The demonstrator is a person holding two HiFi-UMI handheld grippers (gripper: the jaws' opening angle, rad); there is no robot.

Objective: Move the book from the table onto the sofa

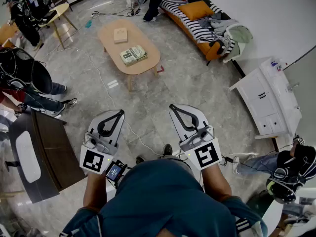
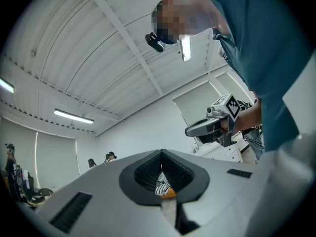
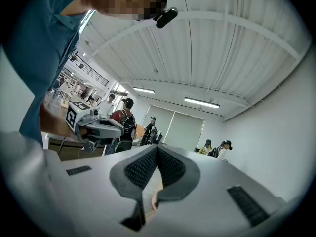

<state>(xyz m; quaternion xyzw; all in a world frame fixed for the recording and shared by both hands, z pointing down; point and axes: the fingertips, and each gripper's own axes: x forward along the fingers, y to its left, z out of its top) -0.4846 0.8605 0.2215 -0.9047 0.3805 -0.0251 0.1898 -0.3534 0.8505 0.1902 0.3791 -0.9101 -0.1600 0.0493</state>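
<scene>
Task is not getting started yet. The book (image 1: 133,55), green and white cover, is lying flat on the oval wooden table (image 1: 109,31) in the upper middle of the head view, near the table's nearer end. A smaller tan box-like item (image 1: 120,34) is sitting just beyond it on the same table.

The sofa (image 1: 209,49), orange with a striped cover, is standing at the upper right, apart from the table, with an orange cushion (image 1: 196,9) and a heap of clothes (image 1: 228,32) taking up much of the seat.

The left gripper (image 1: 118,114) and right gripper (image 1: 176,109) are hanging low in the frame, close to the person's body, both well apart from the table and pointing roughly toward it. In the left gripper view the left gripper (image 2: 161,153) is showing its jaws pressed together with nothing between them. Same for the right gripper (image 3: 157,149) in its own view: jaws together, holding nothing.

Everything is remaining to do, judging from this: walking up to the table, opening a gripper, gripping the book, carrying it across and finding a free patch of sofa seat.
</scene>
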